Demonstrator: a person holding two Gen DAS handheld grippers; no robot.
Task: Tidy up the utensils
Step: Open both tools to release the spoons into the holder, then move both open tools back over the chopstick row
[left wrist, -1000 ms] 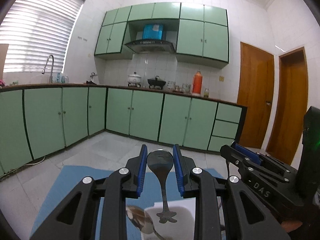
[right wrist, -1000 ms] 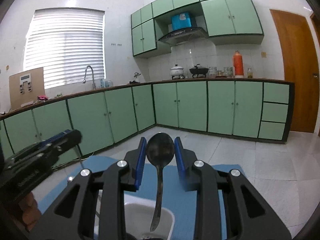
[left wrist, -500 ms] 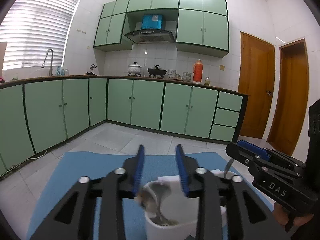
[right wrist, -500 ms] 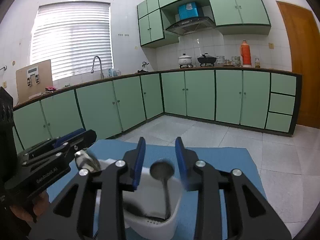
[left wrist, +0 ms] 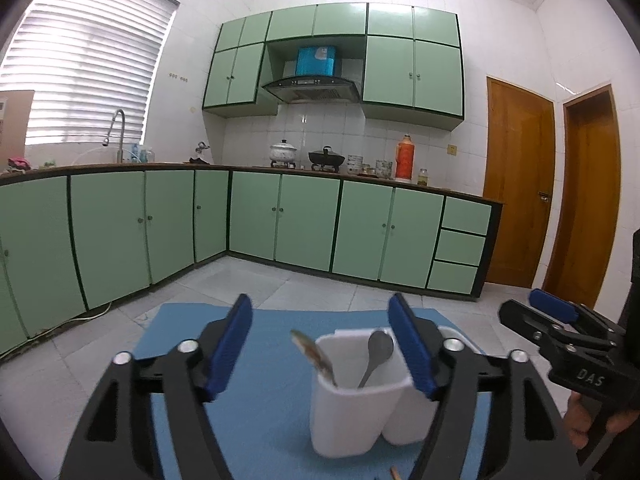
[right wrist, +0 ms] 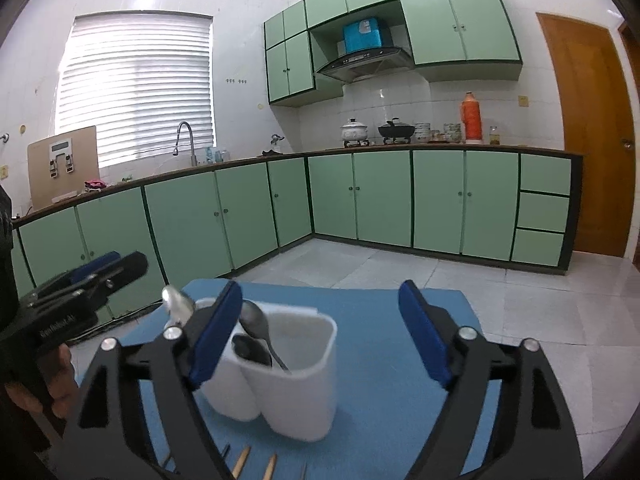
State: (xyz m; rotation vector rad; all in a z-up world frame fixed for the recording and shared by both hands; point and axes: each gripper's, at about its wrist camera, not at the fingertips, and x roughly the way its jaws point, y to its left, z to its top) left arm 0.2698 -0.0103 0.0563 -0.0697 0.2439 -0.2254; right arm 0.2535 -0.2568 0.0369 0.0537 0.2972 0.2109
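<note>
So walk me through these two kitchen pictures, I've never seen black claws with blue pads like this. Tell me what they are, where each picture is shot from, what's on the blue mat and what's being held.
No robot here: a person carries a handheld two-finger tool in each hand, each with a camera looking along its fingers. One picture is from the left tool, with the right tool at its edge; the other is from the right tool.

On the blue mat stands a white two-compartment plastic utensil holder with metal spoons standing in it. Thin sticks, perhaps chopsticks, lie at the mat's near edge.

Both tools' jaws are opening, and neither holds anything; the spoons rest in the holder.
</note>
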